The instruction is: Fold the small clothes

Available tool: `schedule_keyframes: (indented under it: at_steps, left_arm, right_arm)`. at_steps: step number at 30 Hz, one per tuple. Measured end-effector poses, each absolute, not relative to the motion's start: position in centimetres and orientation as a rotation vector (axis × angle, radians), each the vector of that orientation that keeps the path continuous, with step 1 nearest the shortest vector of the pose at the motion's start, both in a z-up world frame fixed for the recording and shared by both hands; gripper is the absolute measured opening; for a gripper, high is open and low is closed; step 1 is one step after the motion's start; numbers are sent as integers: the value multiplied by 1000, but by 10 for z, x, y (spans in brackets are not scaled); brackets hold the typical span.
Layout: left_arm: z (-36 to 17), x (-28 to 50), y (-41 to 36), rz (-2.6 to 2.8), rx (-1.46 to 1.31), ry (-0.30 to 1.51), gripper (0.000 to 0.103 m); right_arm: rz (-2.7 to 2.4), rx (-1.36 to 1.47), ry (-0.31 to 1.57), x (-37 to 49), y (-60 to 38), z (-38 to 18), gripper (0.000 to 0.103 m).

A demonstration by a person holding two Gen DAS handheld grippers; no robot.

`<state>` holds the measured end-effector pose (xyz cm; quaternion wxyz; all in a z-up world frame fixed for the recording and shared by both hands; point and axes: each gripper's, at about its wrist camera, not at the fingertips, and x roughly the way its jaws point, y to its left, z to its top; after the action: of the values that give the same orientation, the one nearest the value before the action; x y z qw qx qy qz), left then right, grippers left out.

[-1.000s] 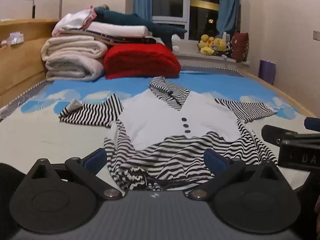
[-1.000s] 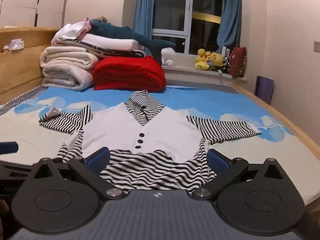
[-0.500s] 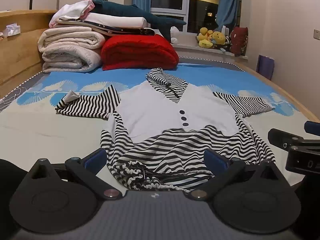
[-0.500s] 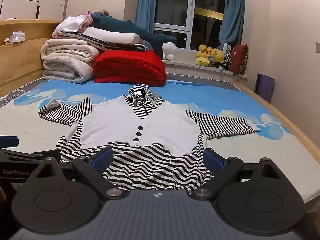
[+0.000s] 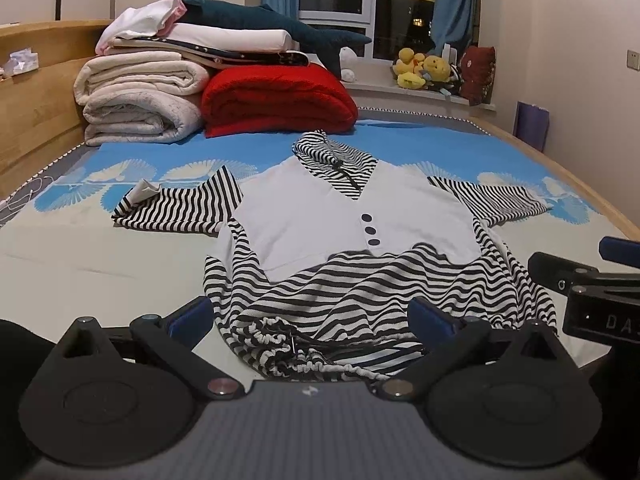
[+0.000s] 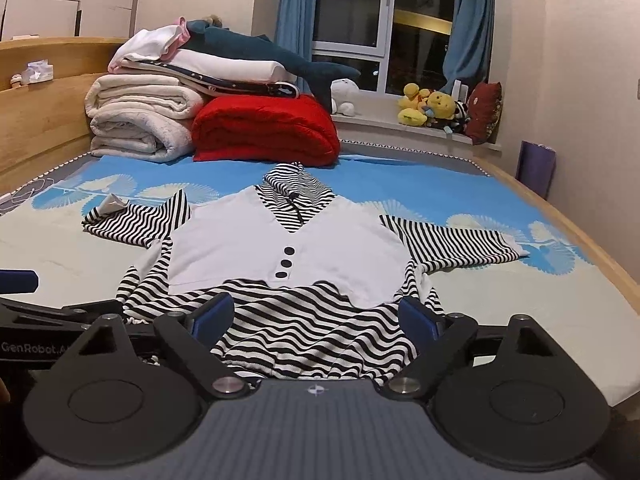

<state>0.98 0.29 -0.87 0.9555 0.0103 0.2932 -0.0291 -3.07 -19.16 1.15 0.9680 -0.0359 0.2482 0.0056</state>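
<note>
We see a small garment (image 5: 352, 236) of soft knit cloth, its plain white front panel matt and smooth, the black-and-white striped parts thinner and rippled, with dull dark buttons. It lies on a smooth printed bed sheet (image 5: 80, 248), matt. The bed frame (image 5: 36, 120) is pale wood with a light sheen. The folded cream blankets (image 5: 140, 100) look fleecy and nubbly; the red quilt (image 5: 276, 102) looks plush. Each gripper, left (image 5: 310, 316) and right (image 6: 316, 318), is matt black plastic with ribbed grey housing, blue rubbery pads and small shiny metal pivot pins.
</note>
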Motion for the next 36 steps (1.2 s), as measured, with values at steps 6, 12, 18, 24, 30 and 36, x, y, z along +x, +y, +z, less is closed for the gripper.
schedule_keyframes:
  at_steps: [6,12,18,24,30,36]
  left_arm:
    - [-10,9,0,-65,37,594,103]
    - [-6,8,2,-65,31,583,103]
    - [-9,14,4,-50,12,608,103]
    - [-10,12,0,-64,36,598,103]
    - [-8,11,0,-67,37,588,103]
    - [-9,14,0,-59,44,598,103]
  right_arm:
    - [21,-88,504,-32,-192,11,89]
    - [23,-111,496,-35,-190,13,89]
    - [3,-81,501,-30,-195,12,89]
    - [2,-71,494,-31,-197,12,89]
    - [-10,-69,472,-35,-200,15,89]
    - [1,-44,488,-29,-200,12,89]
